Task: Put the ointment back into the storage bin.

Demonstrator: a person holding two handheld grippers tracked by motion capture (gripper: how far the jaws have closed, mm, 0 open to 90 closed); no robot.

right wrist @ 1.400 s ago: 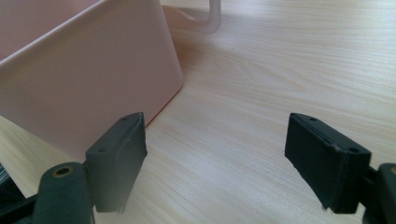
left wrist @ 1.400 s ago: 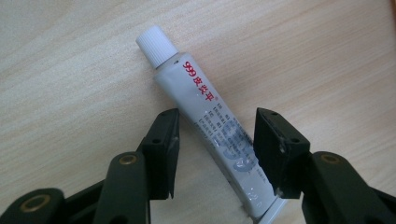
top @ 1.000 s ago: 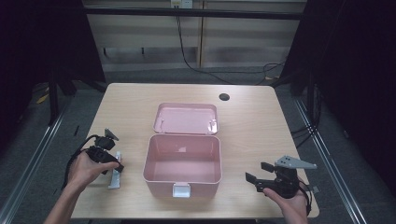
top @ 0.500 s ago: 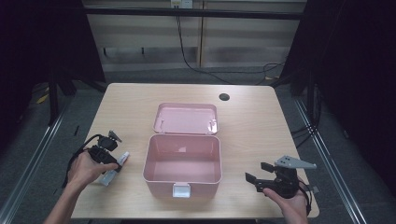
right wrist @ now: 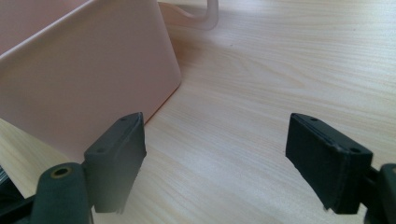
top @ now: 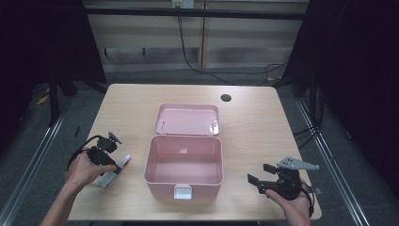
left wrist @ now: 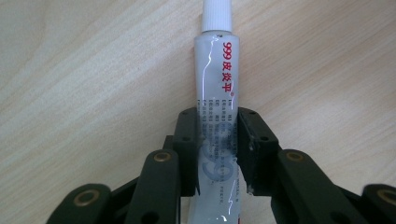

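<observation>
A white ointment tube (left wrist: 217,93) with red print and a white cap is held between the jaws of my left gripper (left wrist: 218,149), which is shut on its lower half. In the high view the tube (top: 115,170) sits at the table's left front under my left gripper (top: 106,155), its tip pointing toward the pink box. The open pink plastic box (top: 183,162) stands at the table's middle, its lid (top: 188,119) folded back flat behind it. My right gripper (top: 259,175) rests open near the right front, jaws wide apart toward the box's right wall (right wrist: 88,74).
A wooden table (top: 263,127) carries everything, with a small dark round hole (top: 226,98) near its back edge. The box's front bears a white latch (top: 182,191). Metal rails run along the floor on both sides.
My left gripper has turned and shifted slightly toward the box with the tube, which now lies more diagonal. The right gripper has stayed put.
</observation>
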